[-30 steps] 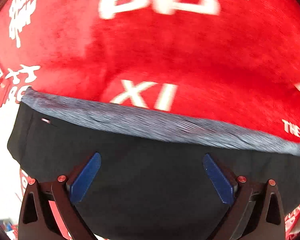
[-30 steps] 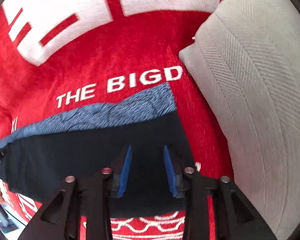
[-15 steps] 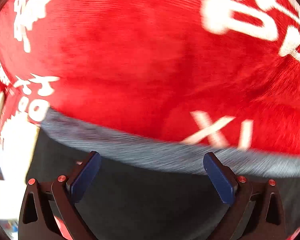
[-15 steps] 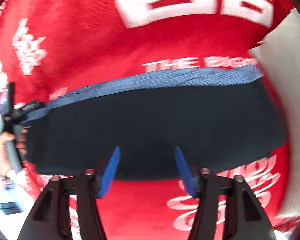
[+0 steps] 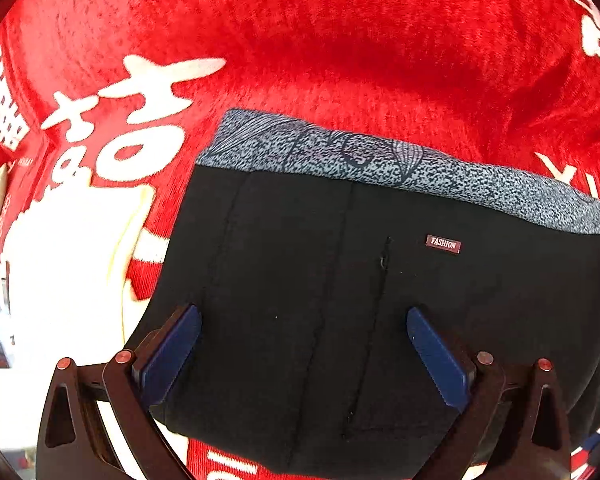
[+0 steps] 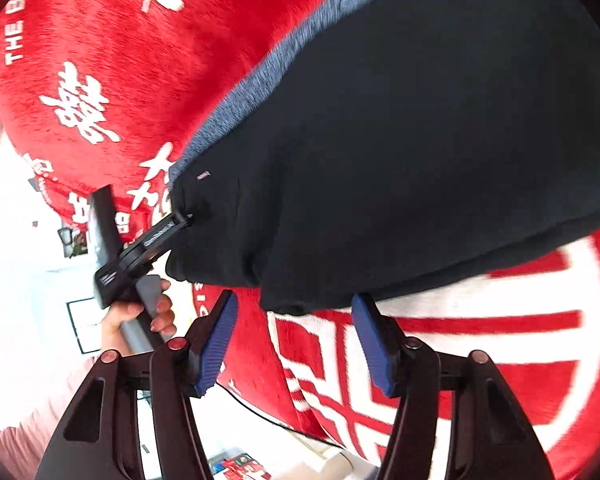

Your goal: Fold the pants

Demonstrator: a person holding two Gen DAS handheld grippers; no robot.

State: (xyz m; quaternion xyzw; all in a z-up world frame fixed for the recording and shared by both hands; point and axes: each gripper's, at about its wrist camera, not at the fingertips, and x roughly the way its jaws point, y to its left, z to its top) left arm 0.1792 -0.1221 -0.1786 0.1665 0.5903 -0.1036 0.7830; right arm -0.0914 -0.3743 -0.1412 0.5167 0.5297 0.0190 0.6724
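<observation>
Left claw (image 5: 302, 344): spreading wide over pants (image 5: 380, 300), lower centre, gripping nothing.
Right claw (image 6: 294, 336): gaping at hem, lower centre, likely readying a fold.

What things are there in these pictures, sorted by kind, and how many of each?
Pants: 1
Red blanket: 1
Grippers: 2, the left gripper and the right gripper, both open
Total: 4
</observation>
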